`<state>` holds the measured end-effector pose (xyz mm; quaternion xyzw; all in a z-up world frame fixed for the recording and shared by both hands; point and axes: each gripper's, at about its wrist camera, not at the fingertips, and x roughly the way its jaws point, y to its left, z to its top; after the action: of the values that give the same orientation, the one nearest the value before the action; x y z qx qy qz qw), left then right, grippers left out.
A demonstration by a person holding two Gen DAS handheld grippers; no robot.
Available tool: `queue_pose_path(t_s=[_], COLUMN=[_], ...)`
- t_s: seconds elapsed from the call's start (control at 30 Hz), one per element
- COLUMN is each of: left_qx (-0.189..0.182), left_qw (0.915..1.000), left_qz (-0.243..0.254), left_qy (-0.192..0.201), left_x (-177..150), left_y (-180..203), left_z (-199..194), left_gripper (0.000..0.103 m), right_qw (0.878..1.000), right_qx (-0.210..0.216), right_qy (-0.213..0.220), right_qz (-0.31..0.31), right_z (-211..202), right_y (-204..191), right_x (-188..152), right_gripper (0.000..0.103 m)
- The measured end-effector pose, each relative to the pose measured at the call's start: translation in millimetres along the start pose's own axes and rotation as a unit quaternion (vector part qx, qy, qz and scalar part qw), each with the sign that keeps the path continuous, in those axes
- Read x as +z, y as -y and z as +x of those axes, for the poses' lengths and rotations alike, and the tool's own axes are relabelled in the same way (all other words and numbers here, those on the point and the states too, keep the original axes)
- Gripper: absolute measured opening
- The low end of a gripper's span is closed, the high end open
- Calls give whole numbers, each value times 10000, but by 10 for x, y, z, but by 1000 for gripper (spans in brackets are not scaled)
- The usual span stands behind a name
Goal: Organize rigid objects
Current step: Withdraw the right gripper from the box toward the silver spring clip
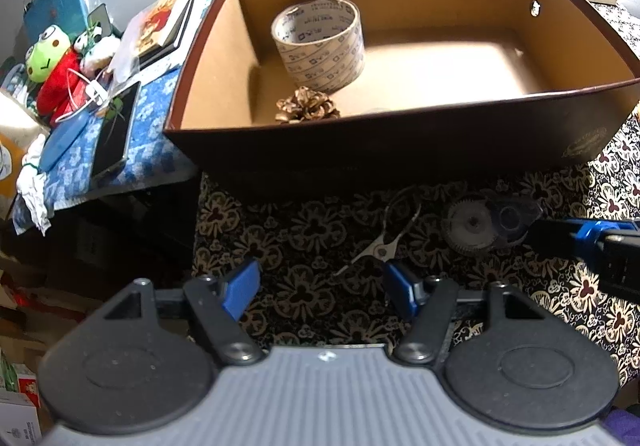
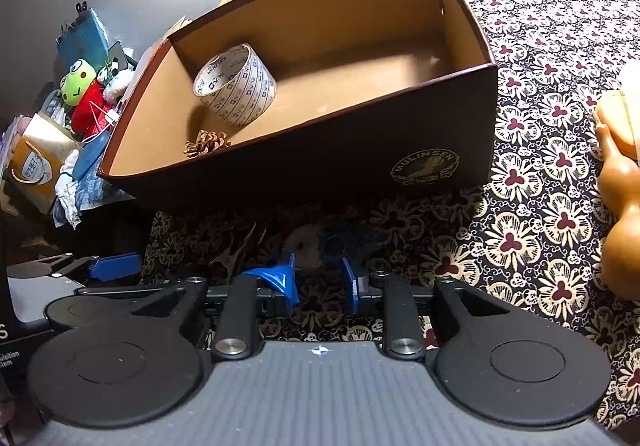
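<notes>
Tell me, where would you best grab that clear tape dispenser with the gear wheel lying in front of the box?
Probably from above, across its flat clear body. The tape dispenser lies flat on the patterned cloth, so its thin edges face sideways. Pinching just beside the gear wheel looks best, away from the narrow tip, and clear of the small scissors nearby.

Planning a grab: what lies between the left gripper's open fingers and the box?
In the left wrist view, only patterned cloth lies between the left gripper and the box.

matt brown cardboard box [image 1: 400,142], glossy printed tape roll [image 1: 320,42], rough dry pinecone [image 1: 307,106], patterned cloth [image 2: 540,174], smooth glossy wooden gourd [image 2: 620,198], shiny metal scissors [image 1: 380,246].
</notes>
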<state>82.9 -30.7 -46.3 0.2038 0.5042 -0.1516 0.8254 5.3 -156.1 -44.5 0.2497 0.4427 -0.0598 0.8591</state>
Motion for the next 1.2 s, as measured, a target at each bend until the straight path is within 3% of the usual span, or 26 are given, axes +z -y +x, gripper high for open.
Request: queue_pose_path(t_s=[0.7, 1.2], left_qx=[22, -145], left_qw=[9996, 9989], left_qz=[-286, -451], left_qy=[40, -24], left_x=[-38, -176], left_y=[-157, -299], left_z=[-48, -18], left_gripper=[66, 66], right_qw=[9999, 9997], right_qx=[66, 61], right_qy=[93, -194], right_qz=[88, -101], right_z=[-16, 106], right_y=[-41, -158], right_x=[6, -36], right_gripper=[9, 9])
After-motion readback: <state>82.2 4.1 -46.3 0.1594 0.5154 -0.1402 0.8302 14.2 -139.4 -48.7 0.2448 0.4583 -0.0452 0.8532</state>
